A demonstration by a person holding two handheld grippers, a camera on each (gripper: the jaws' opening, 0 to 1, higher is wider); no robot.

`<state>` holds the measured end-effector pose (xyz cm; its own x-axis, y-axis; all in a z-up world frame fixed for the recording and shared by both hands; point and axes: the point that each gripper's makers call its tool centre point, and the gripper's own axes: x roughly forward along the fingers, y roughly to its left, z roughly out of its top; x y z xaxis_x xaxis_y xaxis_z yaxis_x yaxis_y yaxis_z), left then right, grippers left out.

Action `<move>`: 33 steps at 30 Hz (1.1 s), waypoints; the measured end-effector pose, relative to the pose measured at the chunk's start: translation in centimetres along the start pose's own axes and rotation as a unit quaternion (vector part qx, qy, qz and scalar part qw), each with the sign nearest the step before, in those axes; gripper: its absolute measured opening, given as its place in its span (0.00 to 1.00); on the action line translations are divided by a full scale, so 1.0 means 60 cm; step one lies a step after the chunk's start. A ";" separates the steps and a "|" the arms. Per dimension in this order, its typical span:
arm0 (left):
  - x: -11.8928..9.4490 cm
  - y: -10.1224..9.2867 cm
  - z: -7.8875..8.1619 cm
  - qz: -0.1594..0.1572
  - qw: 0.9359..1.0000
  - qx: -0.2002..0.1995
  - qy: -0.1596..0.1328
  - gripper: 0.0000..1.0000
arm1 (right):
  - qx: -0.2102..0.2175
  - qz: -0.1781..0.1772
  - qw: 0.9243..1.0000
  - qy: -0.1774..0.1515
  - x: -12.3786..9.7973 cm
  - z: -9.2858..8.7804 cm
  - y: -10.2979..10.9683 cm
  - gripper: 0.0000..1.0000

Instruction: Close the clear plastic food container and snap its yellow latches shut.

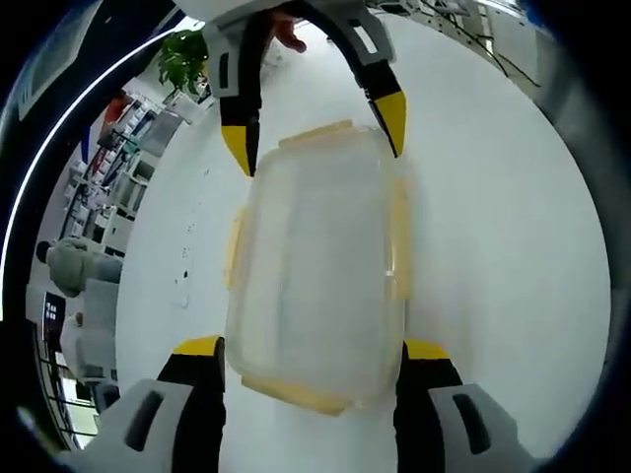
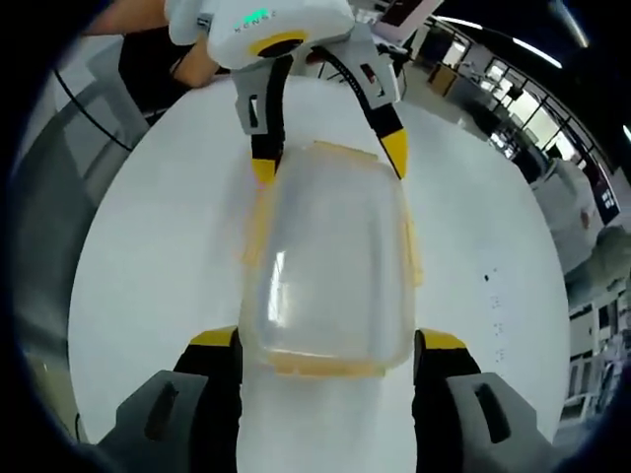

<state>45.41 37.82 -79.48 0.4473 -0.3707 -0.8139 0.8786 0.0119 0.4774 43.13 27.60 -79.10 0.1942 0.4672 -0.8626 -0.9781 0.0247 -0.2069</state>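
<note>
A clear plastic food container (image 1: 315, 266) lies on the white table with its lid resting on top. Yellow latches (image 1: 398, 241) run along all its sides and look flared outward. My left gripper (image 1: 312, 347) is open wide, its yellow-tipped jaws flanking the container's near end. From the far side, my right gripper (image 1: 315, 133) straddles the other end, also open. In the right gripper view the same container (image 2: 330, 276) sits between the right gripper (image 2: 327, 340) at its near end and the left gripper (image 2: 329, 158) at its far end. I cannot tell whether any jaw touches the walls.
The round white table (image 1: 493, 246) spreads out on all sides of the container. A person's hand (image 1: 288, 34) holds the right gripper. A green plant (image 1: 182, 59) and shelving stand beyond the table's edge. An office with desks (image 2: 592, 227) lies in the background.
</note>
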 end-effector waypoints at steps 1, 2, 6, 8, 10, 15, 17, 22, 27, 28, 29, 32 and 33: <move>0.000 -0.001 0.000 0.001 1.000 0.000 0.001 0.66 | 0.000 -0.001 1.000 0.001 0.000 0.000 -0.001 0.68; 0.000 0.000 0.000 0.001 1.000 -0.001 0.001 0.66 | -0.001 -0.002 1.000 0.002 0.001 0.000 -0.002 0.68; 0.001 0.000 -0.003 0.003 1.000 -0.001 0.003 0.66 | -0.011 -0.012 1.000 0.004 0.001 0.001 0.000 0.66; 0.000 0.000 -0.004 0.006 1.000 -0.005 0.008 0.66 | -0.009 -0.014 1.000 0.007 0.001 0.001 -0.002 0.66; -0.001 0.000 -0.005 0.009 1.000 -0.003 0.010 0.66 | 0.004 -0.020 1.000 0.011 0.001 0.000 -0.004 0.68; -0.007 -0.014 -0.011 0.002 1.000 -0.029 0.009 0.77 | 0.030 -0.024 0.999 -0.007 -0.009 0.009 -0.006 0.77; -0.013 -0.025 -0.002 -0.008 0.999 -0.044 -0.016 0.85 | 0.035 -0.030 0.999 -0.013 -0.013 0.013 -0.008 0.82; -0.043 -0.046 0.034 -0.012 0.989 -0.118 -0.092 0.98 | 0.086 -0.025 0.995 -0.044 -0.030 0.025 0.006 0.85; -0.091 -0.035 0.054 0.019 0.966 -0.205 -0.155 0.99 | 0.103 -0.047 0.991 -0.064 -0.052 0.025 0.008 0.89; -0.097 -0.038 0.053 0.020 0.967 -0.200 -0.154 0.99 | 0.109 -0.055 0.990 -0.071 -0.059 0.029 0.007 0.89; -0.107 -0.040 0.057 0.027 0.966 -0.200 -0.161 0.99 | 0.113 -0.061 0.988 -0.080 -0.065 0.034 0.006 0.90; -0.131 -0.046 0.067 0.035 0.955 -0.231 -0.185 0.99 | 0.131 -0.078 0.982 -0.111 -0.087 0.050 0.007 0.93; -0.137 -0.047 0.066 0.042 0.954 -0.233 -0.183 0.99 | 0.139 -0.082 0.979 -0.124 -0.097 0.056 0.009 0.93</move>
<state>38.60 37.18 -72.80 0.5058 -0.6486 -0.5688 0.8594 0.4364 0.2666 41.21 27.87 -72.63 0.3607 0.6366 -0.6817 -0.9245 0.3408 -0.1709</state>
